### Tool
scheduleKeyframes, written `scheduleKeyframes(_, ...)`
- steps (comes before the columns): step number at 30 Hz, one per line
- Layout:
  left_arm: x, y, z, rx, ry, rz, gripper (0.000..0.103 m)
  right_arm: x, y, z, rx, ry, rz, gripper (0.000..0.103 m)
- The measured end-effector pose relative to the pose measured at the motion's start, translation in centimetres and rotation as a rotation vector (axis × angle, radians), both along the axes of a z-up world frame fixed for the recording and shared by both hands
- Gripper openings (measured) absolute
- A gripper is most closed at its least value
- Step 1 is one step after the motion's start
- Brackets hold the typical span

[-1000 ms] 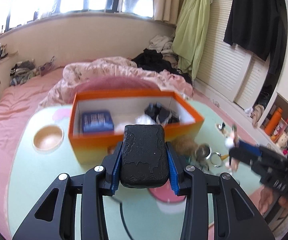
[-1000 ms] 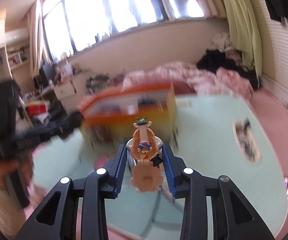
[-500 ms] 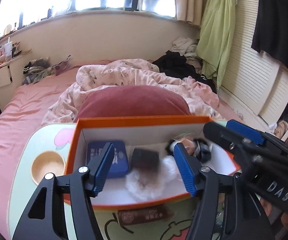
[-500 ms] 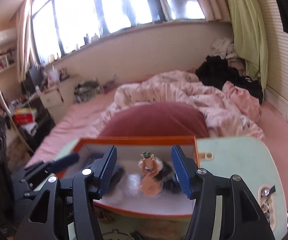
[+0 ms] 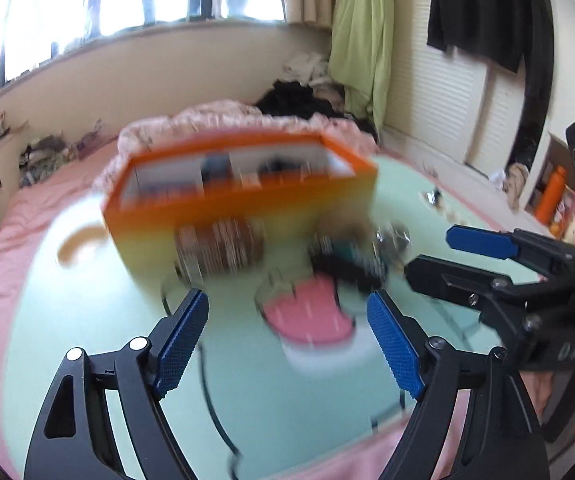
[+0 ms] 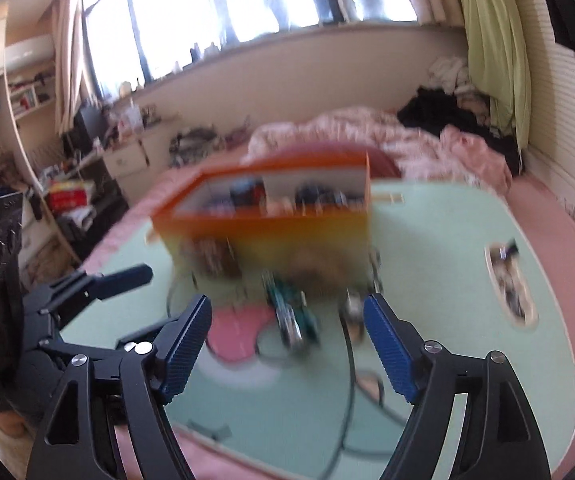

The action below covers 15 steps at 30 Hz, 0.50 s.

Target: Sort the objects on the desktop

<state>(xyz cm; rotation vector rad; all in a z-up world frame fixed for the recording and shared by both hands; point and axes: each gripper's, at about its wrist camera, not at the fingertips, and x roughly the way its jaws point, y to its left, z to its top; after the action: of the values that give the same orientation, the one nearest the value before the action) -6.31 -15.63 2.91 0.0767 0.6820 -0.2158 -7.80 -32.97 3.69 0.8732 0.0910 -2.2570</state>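
The orange box (image 5: 239,200) (image 6: 271,216) stands on the pale green table (image 5: 87,320) (image 6: 447,280), blurred by motion, with dark items inside. My left gripper (image 5: 287,320) hovers in front of it, jaws opening, nothing between them. My right gripper (image 6: 287,316) is likewise opening and empty. Each shows in the other's view: the right gripper (image 5: 443,256) at the right, the left gripper (image 6: 127,276) at the left. In front of the box lie a brown item (image 5: 215,248) (image 6: 211,256), a teal and black object (image 5: 347,260) (image 6: 291,316) and a small metal piece (image 5: 391,236) (image 6: 351,308).
A wooden bowl (image 5: 75,244) sits left of the box. A small oval tray (image 6: 507,284) with bits in it lies at the table's right. A dark cable (image 6: 347,360) runs across the near table. A pink bed (image 5: 27,208) with rumpled bedding lies behind.
The left gripper let go of a black pouch and the right a small figurine over the box. Both have since pulled back and down from the box, jaws wider and empty.
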Motion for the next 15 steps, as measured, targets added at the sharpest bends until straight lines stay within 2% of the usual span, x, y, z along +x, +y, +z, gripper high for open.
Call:
scheduleKeyframes(3,0.2,0.4,-2.5,0.03,0.071,0.048,0.082,0.5,1.2,-2.3,0.043,-0.003,-0.049,0.079)
scheduleKeyframes(4,0.2,0.6,-2.6,0.054,0.048,0.081,0.084,0.5,1.3,-2.9,0.054,-0.01,-0.06,0.079)
scheduleKeyframes(5,0.2,0.8,-2.7,0.063,0.046,0.102,0.094,0.7,1.3,-3.3,0.053,0.012,-0.06,0.082)
scheduleKeyframes(6,0.4,1.1,-2.9,0.062,0.045,0.117,0.102,0.7,0.9,-3.6,0.054,0.015,-0.039,0.096)
scheduleKeyframes(7,0.4,1.2,-3.0,0.06,0.039,0.117,0.103,0.7,0.6,-3.7,0.05,0.016,-0.011,0.103)
scheduleKeyframes(11,0.3,1.2,-3.3,0.058,0.035,0.111,0.103,1.7,-1.3,-4.4,0.173,0.087,-0.016,0.103)
scheduleKeyframes(15,0.2,1.5,-3.3,0.056,0.031,0.105,0.103,2.1,-1.4,-4.7,0.165,0.086,0.005,0.103)
